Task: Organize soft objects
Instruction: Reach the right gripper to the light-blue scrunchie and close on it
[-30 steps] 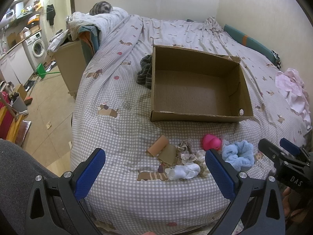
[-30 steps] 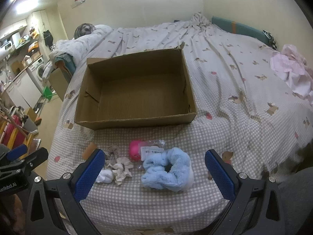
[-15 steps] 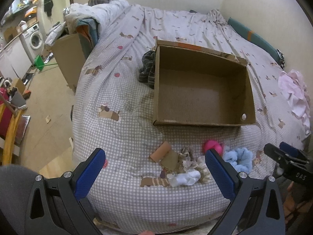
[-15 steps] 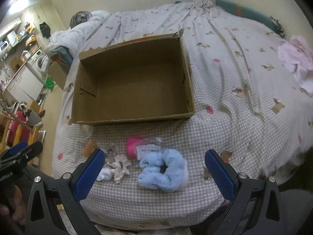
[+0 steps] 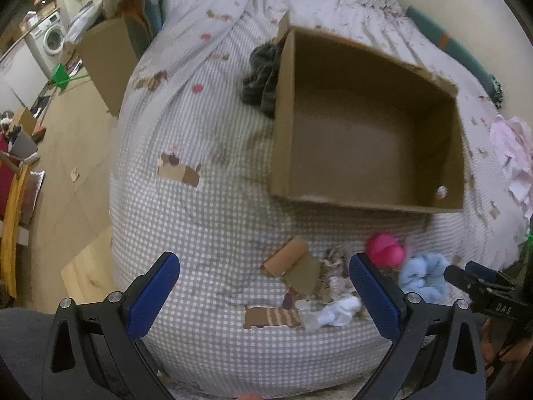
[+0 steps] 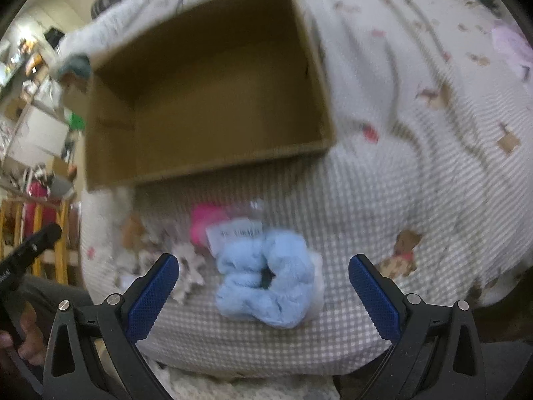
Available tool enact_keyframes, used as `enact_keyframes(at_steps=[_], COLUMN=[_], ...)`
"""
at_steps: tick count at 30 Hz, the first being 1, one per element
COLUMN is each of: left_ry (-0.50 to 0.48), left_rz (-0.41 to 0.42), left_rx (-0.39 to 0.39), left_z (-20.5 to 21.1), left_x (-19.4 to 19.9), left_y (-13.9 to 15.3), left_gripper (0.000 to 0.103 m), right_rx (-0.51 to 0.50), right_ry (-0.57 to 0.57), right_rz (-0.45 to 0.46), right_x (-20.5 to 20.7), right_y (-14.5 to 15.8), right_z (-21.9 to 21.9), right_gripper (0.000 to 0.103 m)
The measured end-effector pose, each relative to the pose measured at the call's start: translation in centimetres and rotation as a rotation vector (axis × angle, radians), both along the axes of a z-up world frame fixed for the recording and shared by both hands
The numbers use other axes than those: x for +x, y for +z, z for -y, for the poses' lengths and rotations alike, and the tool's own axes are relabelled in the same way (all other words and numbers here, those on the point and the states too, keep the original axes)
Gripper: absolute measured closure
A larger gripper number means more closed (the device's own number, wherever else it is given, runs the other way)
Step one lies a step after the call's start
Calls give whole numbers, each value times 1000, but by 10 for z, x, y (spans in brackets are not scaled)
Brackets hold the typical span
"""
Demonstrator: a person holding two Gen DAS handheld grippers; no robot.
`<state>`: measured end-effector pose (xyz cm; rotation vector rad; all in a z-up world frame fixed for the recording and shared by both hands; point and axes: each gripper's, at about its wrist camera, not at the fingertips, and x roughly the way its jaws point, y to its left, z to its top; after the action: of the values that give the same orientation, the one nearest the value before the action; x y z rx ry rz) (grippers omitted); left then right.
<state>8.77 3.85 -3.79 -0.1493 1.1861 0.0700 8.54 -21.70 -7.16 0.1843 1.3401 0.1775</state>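
Both jaws stand wide apart, holding nothing. The right gripper [image 6: 263, 286] frames the blue scrunchie [image 6: 266, 280] for pickup; the empty cardboard box [image 6: 206, 83] waits at 12 o'clock. The left gripper [image 5: 263, 290] hovers near small soft items [image 5: 333, 286] at its 3 o'clock.

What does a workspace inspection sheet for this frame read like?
Surface: bed with grey checked cover.
Job's things: open brown cardboard box, empty; in front of it a fluffy light-blue scrunchie, a pink round soft item, a white fabric piece and beige lace pieces.
Clutter: dark knitted garment left of the box; pink cloth at the right edge.
Grippers: left gripper and right gripper open, holding nothing.
Cables: nothing seen.
Surroundings: white washing machine, wooden floor.
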Motion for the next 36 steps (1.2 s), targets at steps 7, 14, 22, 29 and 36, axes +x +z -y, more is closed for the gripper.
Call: enact_keyframes(at_steps=[7, 14, 22, 29, 36], left_ry=[56, 48, 53, 112, 84], left_rz=[-59, -73, -80, -97, -138], left_rx=[-22, -27, -23, -51, -55], left_z=[-8, -2, -8, -26, -25], left_x=[0, 4, 4, 10, 20], left_y=[-21, -24, -22, -24, -40], left_gripper=[1, 1, 1, 1, 4], right_rx=[-153, -304, -270, -39, 162], right_ry=[126, 241, 180, 127, 87], right_rz=[-57, -61, -40, 74, 230], right_x=[-4, -9, -2, -9, -15], right_y=[-35, -60, -61, -19, 18], right_z=[-32, -67, -41, -10, -3], right_gripper=[0, 0, 51, 67, 67])
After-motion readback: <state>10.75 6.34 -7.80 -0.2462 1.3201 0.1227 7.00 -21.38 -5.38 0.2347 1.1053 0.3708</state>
